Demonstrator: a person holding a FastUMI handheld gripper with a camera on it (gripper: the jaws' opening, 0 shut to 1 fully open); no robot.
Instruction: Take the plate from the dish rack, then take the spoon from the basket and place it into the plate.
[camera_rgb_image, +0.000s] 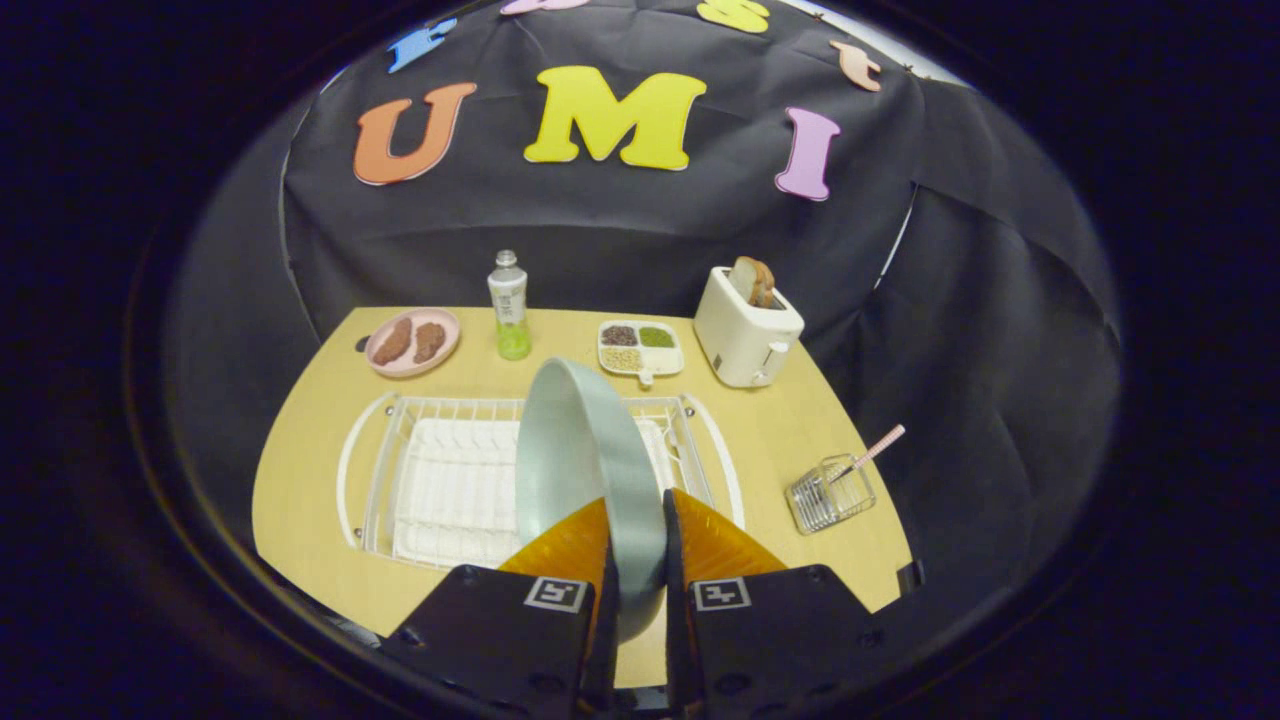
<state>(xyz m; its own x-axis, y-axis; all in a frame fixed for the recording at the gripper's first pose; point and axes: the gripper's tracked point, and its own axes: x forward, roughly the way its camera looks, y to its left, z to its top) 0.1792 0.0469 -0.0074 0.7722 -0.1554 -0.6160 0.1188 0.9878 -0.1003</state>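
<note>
Two orange fingers (578, 545) of our gripper (637, 540) are pinched onto the rim of the grey plate (580, 460), one on each face, so the jaws stand nearly closed with only the plate's thin edge between them. We see the plate held on edge, upright and tilted a little, rising ahead of the fingers above the white dish rack (400, 480), which sits on the yellow table (770, 440) just beyond them. Off to the right of the rack, well apart from it, stands the small wire basket (828, 495), and the spoon (872, 452) leans out of it with its pink handle pointing up and away. Farther back along the table we see a pink dish (412, 342) with two brown pieces, a bottle (510, 305), a divided tray (640, 348) of beans, and a white toaster (745, 330) with bread in its slot.
</note>
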